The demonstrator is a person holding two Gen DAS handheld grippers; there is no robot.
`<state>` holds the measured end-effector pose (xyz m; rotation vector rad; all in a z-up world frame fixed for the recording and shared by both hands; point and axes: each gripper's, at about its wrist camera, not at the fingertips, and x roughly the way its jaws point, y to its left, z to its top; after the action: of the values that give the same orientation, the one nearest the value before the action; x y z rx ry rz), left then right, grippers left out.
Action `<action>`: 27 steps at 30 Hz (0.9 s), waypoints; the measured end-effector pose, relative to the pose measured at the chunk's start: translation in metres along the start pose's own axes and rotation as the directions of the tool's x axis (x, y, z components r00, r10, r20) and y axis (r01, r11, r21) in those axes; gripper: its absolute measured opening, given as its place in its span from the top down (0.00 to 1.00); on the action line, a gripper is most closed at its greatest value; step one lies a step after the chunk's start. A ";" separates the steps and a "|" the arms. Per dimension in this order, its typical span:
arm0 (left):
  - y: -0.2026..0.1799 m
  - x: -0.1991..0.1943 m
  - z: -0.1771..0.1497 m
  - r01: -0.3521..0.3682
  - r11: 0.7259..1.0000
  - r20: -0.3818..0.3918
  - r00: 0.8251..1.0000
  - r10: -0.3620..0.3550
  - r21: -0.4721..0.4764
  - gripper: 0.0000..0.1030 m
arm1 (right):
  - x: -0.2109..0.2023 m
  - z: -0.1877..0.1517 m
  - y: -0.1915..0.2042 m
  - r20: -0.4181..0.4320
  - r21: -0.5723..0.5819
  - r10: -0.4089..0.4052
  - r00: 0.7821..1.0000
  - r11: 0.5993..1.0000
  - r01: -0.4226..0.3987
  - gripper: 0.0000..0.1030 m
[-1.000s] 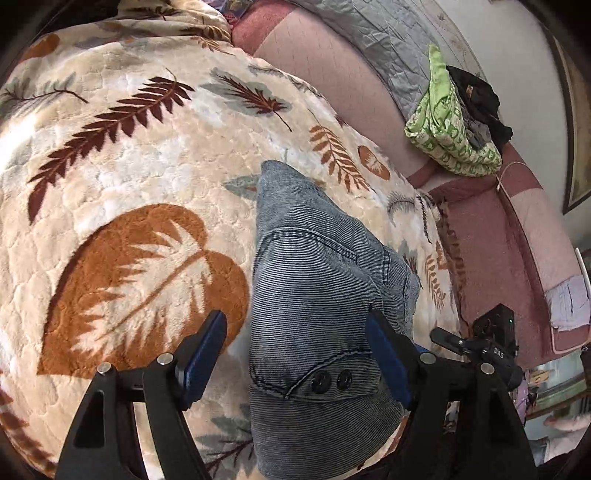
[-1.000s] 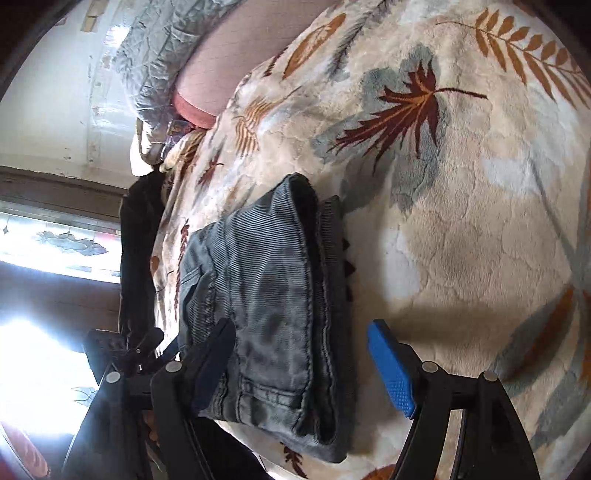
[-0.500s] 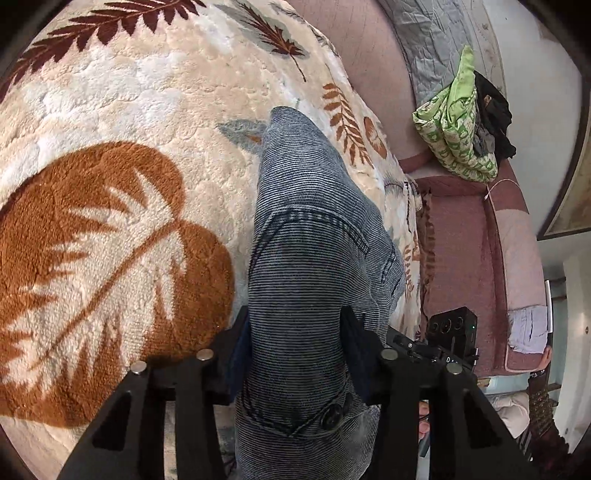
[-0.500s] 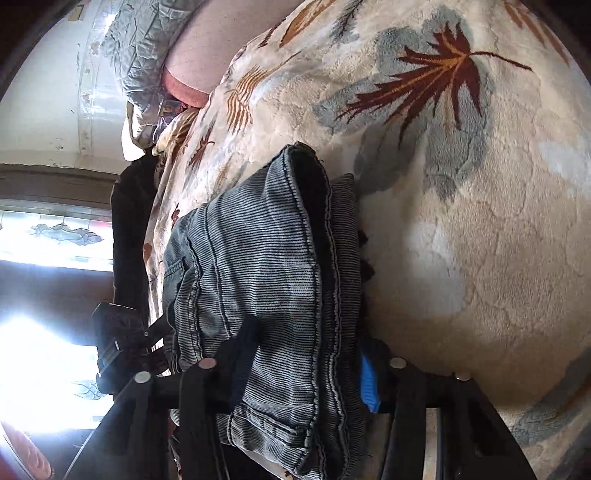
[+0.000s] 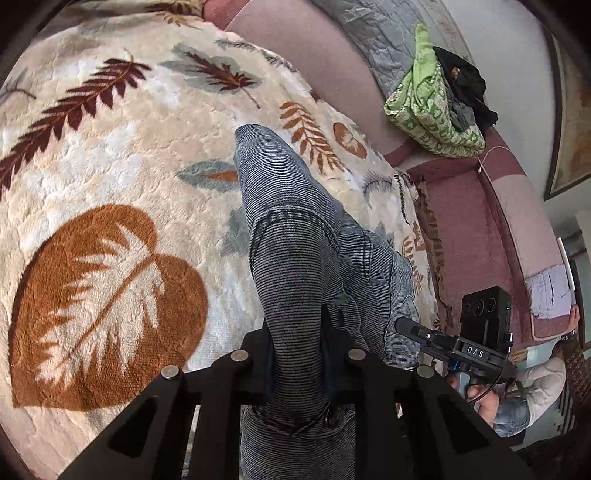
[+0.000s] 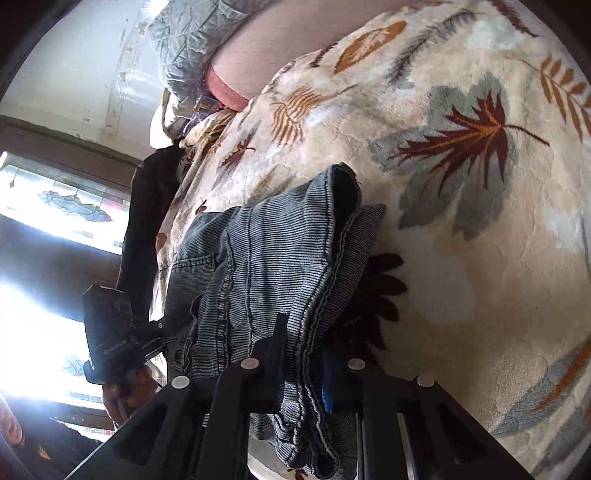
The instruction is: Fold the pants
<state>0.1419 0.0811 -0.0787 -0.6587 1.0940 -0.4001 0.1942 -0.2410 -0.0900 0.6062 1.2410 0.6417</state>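
The folded grey-blue denim pants (image 5: pixel 295 236) lie on the cream leaf-print blanket (image 5: pixel 110 155). My left gripper (image 5: pixel 297 354) is shut on the near end of the pants, by the buttoned waistband, and the bundle is bunched up between its fingers. In the right wrist view the pants (image 6: pixel 273 258) show their stacked hems and a pocket. My right gripper (image 6: pixel 303 373) is shut on the hem-side edge of the bundle, which is raised a little off the blanket (image 6: pixel 461 258).
A pink sofa back (image 5: pixel 325 66) and a grey quilt (image 5: pixel 369 33) lie behind the blanket. A green patterned cloth with dark clothes (image 5: pixel 432 110) sits at the far right. The other gripper's camera (image 5: pixel 484 314) shows at the right; a bright window (image 6: pixel 44 236) is at the left.
Both grippers went from open around the pants to shut on them. The bundle has been squeezed narrower and lifted a little at its near ends.
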 end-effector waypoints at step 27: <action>0.034 0.016 0.058 -0.127 0.991 0.050 0.990 0.129 -0.029 0.70 | 0.047 0.052 0.022 0.019 0.005 -0.085 0.996 0.996 0.085 0.82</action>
<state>0.2006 0.1142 -0.0951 -0.6144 1.0874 -0.2577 0.2516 -0.1955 -0.0941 0.5591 1.2432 0.5614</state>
